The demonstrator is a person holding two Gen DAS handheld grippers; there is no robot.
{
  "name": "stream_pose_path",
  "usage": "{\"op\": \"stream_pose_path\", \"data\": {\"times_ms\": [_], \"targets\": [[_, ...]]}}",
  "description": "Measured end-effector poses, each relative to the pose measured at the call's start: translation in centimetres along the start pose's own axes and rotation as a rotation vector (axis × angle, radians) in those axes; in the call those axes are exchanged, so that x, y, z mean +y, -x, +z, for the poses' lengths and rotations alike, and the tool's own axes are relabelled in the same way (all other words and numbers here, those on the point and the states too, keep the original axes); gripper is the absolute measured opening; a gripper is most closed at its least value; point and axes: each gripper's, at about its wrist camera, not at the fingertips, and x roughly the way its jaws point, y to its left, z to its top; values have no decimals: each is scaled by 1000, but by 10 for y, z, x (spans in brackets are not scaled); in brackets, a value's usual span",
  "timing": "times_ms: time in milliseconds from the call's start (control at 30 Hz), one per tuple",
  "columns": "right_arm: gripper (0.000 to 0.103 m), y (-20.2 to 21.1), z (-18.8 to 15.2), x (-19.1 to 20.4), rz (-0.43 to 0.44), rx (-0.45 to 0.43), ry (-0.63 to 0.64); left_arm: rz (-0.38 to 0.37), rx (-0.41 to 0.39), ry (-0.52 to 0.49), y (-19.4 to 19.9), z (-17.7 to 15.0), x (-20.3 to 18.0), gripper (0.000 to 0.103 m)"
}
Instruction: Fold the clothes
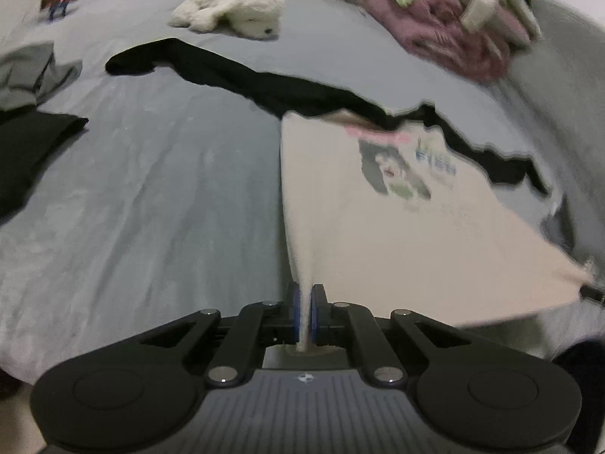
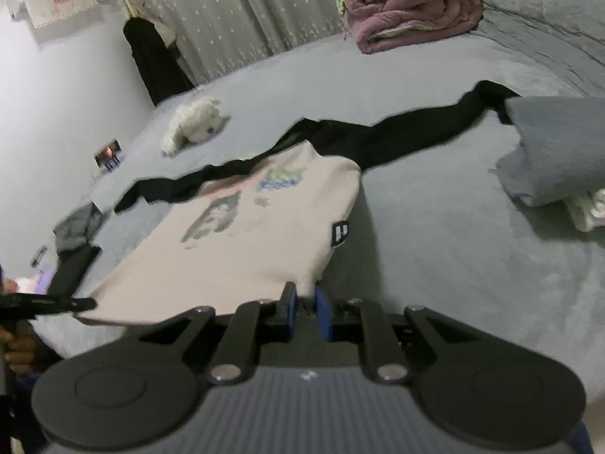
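My left gripper (image 1: 303, 302) pinches one corner of the cream shirt (image 1: 378, 234), and my right gripper (image 2: 304, 302) pinches another. The shirt hangs stretched between them above the grey bed (image 1: 151, 189), over black trousers (image 1: 264, 83).

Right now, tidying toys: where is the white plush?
The white plush lies on the grey bed, upper middle in the left wrist view, beyond the black garment.

Black linkages; blue-padded jaws; silver rivets
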Motion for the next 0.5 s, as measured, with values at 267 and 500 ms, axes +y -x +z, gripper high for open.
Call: {"op": "stream_pose_path", "data": {"times_ms": [267,500], "targets": [[22,-52,-18,10,-134,128,86,39,34,59,-25,8,19,12],[26,-57,8,3,-144,45,91,40,-12,107,-42,47,16,12]]}}
